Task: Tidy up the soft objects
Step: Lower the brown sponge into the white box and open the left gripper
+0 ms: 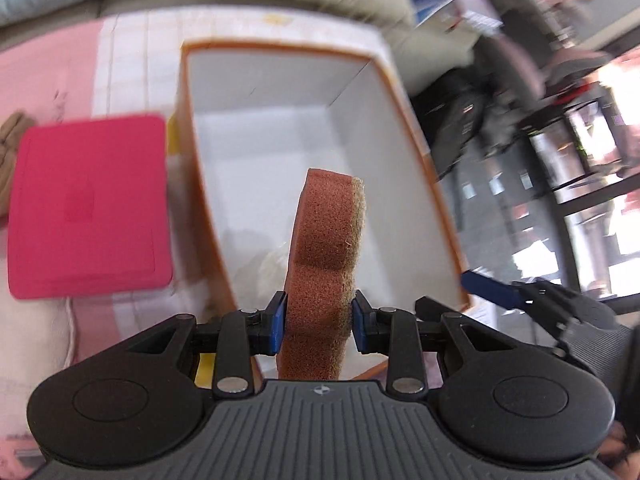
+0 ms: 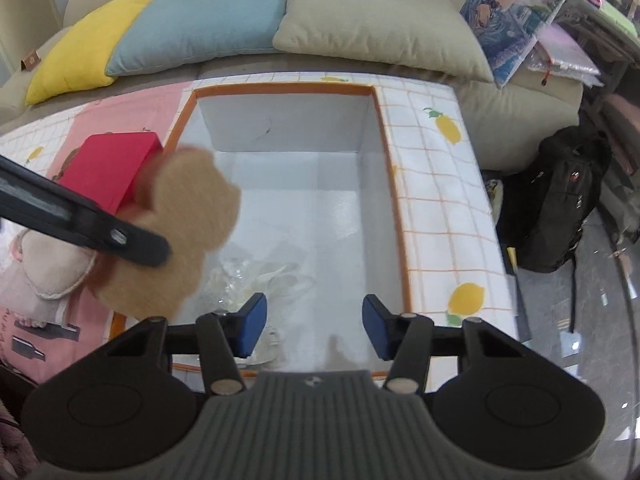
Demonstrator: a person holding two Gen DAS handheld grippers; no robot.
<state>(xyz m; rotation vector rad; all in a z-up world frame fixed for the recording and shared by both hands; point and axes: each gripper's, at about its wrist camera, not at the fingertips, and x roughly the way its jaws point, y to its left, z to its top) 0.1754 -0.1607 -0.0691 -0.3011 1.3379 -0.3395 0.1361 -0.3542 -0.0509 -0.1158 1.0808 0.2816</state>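
An orange-brown sponge (image 1: pixel 326 240) with a tan scouring face stands on edge between the blue pads of my left gripper (image 1: pixel 320 320), which is shut on it. It hangs over the near part of a white box with an orange rim (image 1: pixel 384 140). In the right wrist view the same sponge (image 2: pixel 192 216) shows its tan face over the left rim of the box (image 2: pixel 400 240). My right gripper (image 2: pixel 314 326) is open and holds nothing; it hovers over the box's near end. A crumpled clear item (image 2: pixel 260 280) lies on the box floor.
A flat red box (image 2: pixel 108 168) lies left of the white box, and a beige soft item (image 2: pixel 52 264) lies nearer. Both sit on a lemon-print cloth (image 2: pixel 440 200). Yellow, blue and beige cushions (image 2: pixel 360 20) line the sofa behind. A black backpack (image 2: pixel 560 200) stands on the floor at the right.
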